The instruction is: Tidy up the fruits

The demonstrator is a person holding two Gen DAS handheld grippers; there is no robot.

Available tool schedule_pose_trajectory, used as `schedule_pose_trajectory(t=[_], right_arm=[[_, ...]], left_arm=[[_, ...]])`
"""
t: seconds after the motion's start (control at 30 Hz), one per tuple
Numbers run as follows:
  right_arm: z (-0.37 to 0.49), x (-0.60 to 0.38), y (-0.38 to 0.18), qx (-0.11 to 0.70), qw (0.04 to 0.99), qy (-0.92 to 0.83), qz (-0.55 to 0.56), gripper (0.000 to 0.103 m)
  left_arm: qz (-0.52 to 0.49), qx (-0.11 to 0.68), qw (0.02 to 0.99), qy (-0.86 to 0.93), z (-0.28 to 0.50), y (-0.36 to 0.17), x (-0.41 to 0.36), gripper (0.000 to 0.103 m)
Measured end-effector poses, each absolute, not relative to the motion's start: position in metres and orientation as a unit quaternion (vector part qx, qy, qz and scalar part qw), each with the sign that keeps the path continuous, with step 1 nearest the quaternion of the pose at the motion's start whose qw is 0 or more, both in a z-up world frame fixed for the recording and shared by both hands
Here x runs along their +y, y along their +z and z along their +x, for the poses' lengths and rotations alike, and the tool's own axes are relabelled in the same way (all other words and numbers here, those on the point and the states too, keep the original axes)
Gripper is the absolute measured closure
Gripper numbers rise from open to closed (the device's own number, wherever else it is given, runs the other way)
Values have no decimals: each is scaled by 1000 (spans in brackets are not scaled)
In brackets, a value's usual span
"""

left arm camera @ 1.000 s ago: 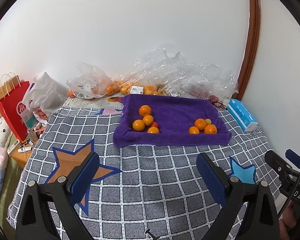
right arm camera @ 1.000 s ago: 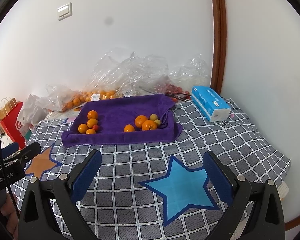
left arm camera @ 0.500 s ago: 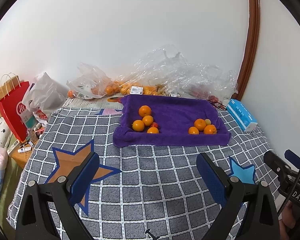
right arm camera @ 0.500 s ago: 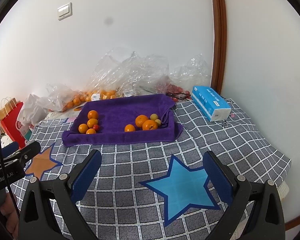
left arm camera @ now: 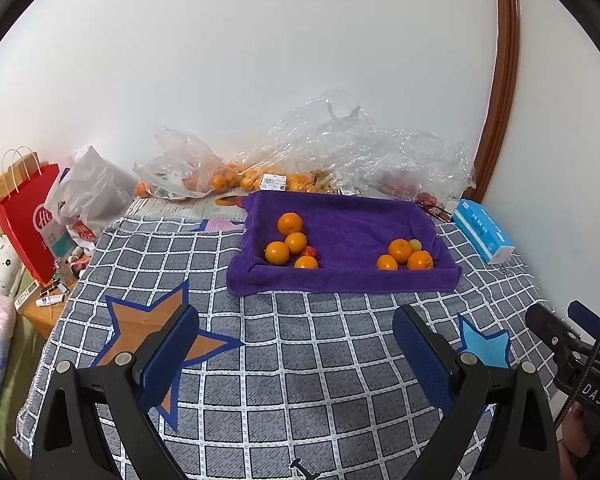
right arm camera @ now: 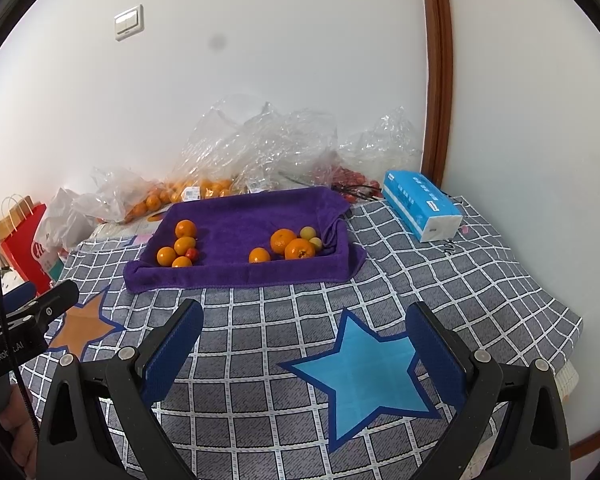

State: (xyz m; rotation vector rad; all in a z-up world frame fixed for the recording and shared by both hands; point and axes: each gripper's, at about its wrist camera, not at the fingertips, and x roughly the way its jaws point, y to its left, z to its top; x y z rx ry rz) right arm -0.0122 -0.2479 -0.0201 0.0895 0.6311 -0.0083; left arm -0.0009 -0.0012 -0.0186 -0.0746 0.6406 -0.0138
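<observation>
A purple towel-lined tray (left arm camera: pixel 356 216) (right arm camera: pixel 244 216) sits at the far side of a checked cloth. Its left end holds several oranges (left arm camera: pixel 290 224) (right arm camera: pixel 185 229) and a small red fruit (left arm camera: pixel 309 251) (right arm camera: pixel 192 254). At its right end lie three oranges (left arm camera: pixel 400 250) (right arm camera: pixel 283 241) and small yellow-green fruits (left arm camera: pixel 415 245) (right arm camera: pixel 307 233). My left gripper (left arm camera: pixel 294 356) is open and empty, well short of the tray. My right gripper (right arm camera: pixel 306 354) is likewise open and empty over the blue star (right arm camera: pixel 360 372).
Clear plastic bags (left arm camera: pixel 340 148) with more oranges and red fruit lie against the wall behind the tray. A blue tissue box (left arm camera: pixel 483 230) (right arm camera: pixel 420 204) stands to the right. A red paper bag (left arm camera: pixel 30 216) and clutter sit off the left edge.
Both views have crept very slightly; the tray and fruit stay put and both grippers remain open.
</observation>
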Motion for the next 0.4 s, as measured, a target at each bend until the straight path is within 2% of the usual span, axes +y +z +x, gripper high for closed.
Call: schedule_pose_trajectory(t=[0.3, 0.4], right_arm=[[-12, -247, -21, 311, 949, -3, 44, 3], [-10, -247, -22, 313, 949, -1, 45, 3]], left_arm=[[-39, 321, 946, -2, 2, -20, 1, 5], [-12, 295, 956, -7, -2, -18, -4, 5]])
